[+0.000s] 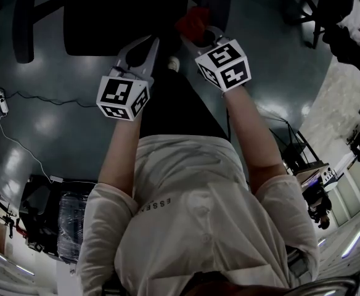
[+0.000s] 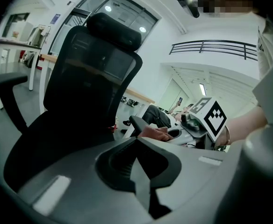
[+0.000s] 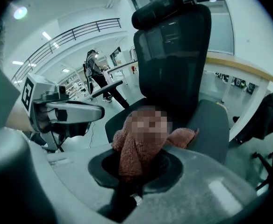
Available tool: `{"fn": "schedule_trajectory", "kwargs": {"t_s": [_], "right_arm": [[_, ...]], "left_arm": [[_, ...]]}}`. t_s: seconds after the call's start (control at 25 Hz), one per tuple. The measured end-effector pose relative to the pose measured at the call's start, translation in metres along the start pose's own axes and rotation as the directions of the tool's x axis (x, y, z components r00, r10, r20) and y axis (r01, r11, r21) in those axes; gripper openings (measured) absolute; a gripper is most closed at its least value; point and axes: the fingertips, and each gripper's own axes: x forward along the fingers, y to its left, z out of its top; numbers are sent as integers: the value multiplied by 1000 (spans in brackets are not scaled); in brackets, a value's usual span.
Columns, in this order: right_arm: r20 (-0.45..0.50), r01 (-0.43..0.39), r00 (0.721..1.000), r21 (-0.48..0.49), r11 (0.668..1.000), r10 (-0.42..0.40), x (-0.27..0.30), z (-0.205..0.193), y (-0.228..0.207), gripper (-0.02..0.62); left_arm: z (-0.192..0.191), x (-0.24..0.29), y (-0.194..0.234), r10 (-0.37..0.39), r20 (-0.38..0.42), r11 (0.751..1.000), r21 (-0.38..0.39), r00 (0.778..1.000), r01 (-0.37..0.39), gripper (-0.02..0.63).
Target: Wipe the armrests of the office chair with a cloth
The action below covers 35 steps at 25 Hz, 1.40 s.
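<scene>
A black mesh office chair (image 2: pixel 87 73) stands in front of me; the head view shows its seat (image 1: pixel 121 11) from above. Its left armrest (image 1: pixel 24 24) is bare. My right gripper (image 1: pixel 206 37) is shut on a fuzzy reddish cloth (image 3: pixel 132 155), which hides its jaws. In the left gripper view the cloth (image 2: pixel 156 133) lies against the near end of the right armrest (image 2: pixel 137 122). My left gripper (image 1: pixel 142 47) hangs shut and empty just left of it, over the seat's front edge.
A cable with a small adapter (image 1: pixel 1 100) lies on the dark floor at left. Other chairs (image 1: pixel 315 11) stand at the far right and black equipment (image 1: pixel 44 208) at the lower left. A long desk (image 3: pixel 241 64) runs behind the chair.
</scene>
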Motion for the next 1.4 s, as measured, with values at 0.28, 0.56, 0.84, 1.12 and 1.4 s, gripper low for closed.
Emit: {"fn": "schedule_trajectory", "kwargs": {"t_s": [0.28,0.56,0.84,1.12,1.4], "right_arm": [[7,-58,998,154,986,57,-20,-21,31,48],[74,-65,996,103,993,57,-48,-1,59,49],[189,-22,982,26,999,17,-60,64,69,49],[255,-25,966,-99,995,49,-29,141,101,49],[265,10,964,-93,996,15,39,209,143,49]], "left_arm": [[16,-29,-14,7,42,999,32,999,-9,17],[54,-74,-12,71,139,994,69,988,-81,17],[90,-131,14,168,215,979,77,962,-189,17],[118,-184,80,257,266,954,80,929,-287,17],[139,-232,176,236,237,958,106,942,-267,17]]}}
